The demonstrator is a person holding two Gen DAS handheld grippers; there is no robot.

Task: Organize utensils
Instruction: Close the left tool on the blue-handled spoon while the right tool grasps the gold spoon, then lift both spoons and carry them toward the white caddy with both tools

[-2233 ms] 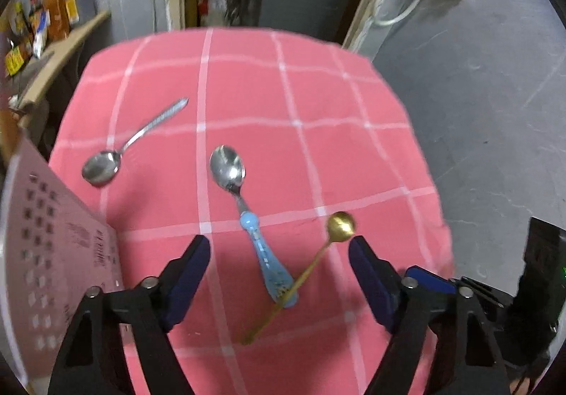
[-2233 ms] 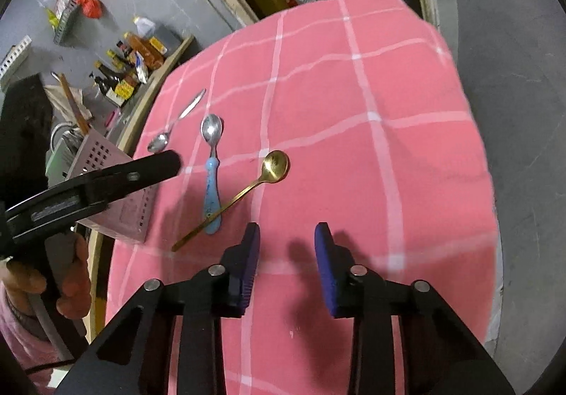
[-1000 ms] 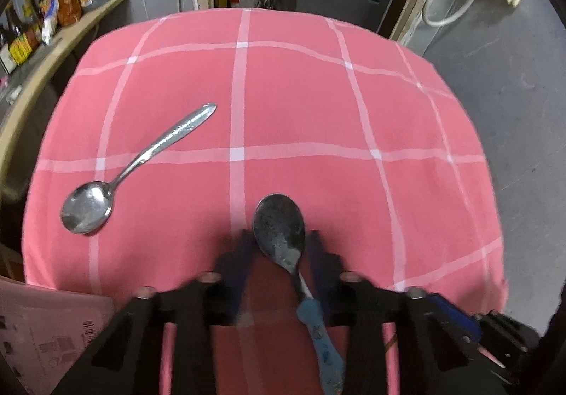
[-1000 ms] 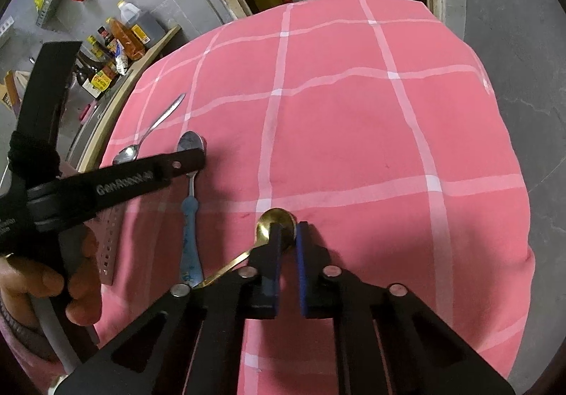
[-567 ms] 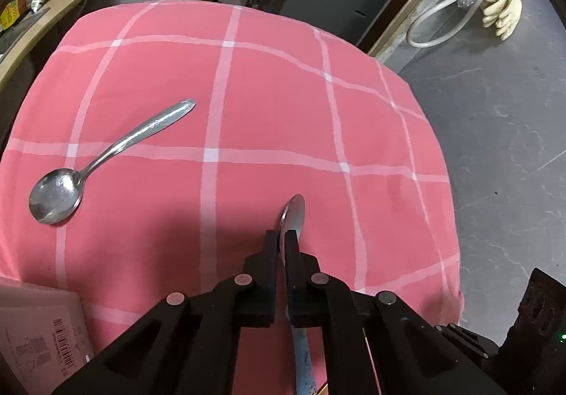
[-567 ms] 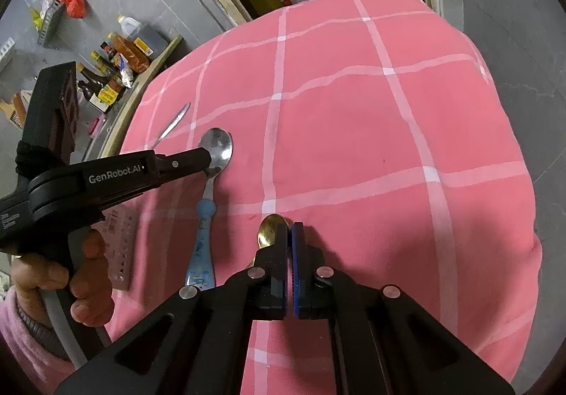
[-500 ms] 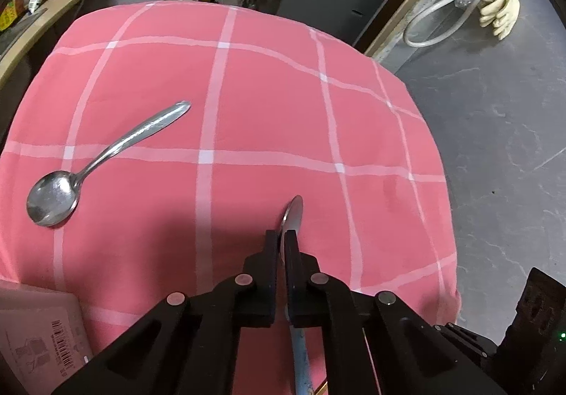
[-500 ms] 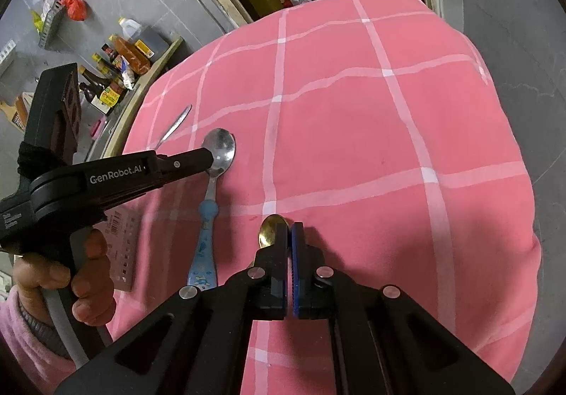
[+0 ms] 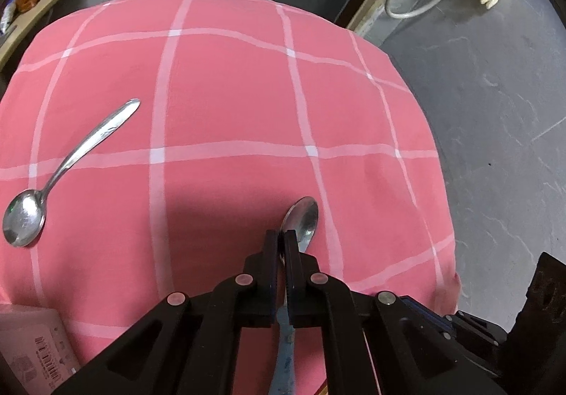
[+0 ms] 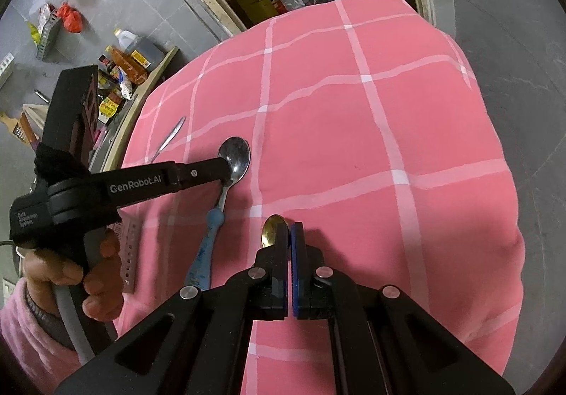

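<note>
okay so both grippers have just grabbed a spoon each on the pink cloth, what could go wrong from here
The left gripper pinches the blue-handled spoon only at its thin neck, so the long handle may swing or slip when lifted.

The right gripper holds the gold spoon just behind its bowl, a small hold that might twist.

The two grippers are close together; they could knock each other.

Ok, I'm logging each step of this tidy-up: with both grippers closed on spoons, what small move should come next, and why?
Probably lift both straight up off the cloth. The left gripper is shut on the blue-handled spoon at its neck, and the right gripper is shut on the gold spoon. Both spoons still seem low over the pink tablecloth, and the pink perforated holder stands at its left edge.
</note>
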